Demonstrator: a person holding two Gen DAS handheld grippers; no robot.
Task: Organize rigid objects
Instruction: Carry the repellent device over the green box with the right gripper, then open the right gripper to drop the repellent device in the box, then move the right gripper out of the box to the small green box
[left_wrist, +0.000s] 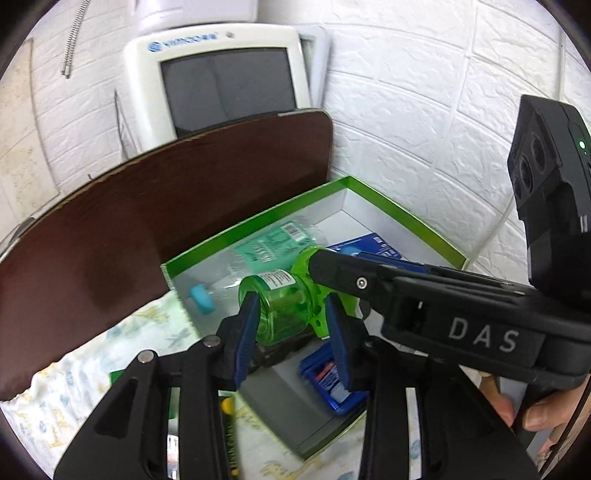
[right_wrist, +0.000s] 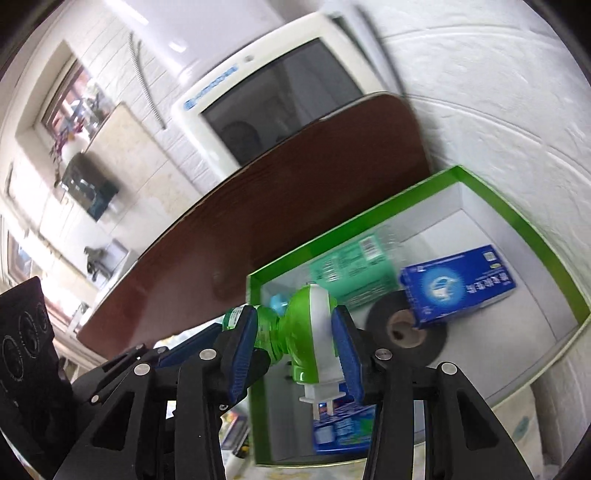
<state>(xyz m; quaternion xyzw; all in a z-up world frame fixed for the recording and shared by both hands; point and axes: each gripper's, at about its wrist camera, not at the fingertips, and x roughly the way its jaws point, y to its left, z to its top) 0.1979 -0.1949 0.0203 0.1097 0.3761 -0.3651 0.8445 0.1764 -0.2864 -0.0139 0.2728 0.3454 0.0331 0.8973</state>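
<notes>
Left wrist view: both grippers clamp one green plug-in vaporizer (left_wrist: 291, 295) above the green-rimmed box (left_wrist: 406, 214) — left gripper (left_wrist: 291, 325) on its bottle, right gripper (right_wrist: 295, 339) on its head. Lower it level onto bare floor — release together.

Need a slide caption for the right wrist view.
Right gripper holds green plug-in device above green-rimmed box containing blue carton and tape roll.
</notes>
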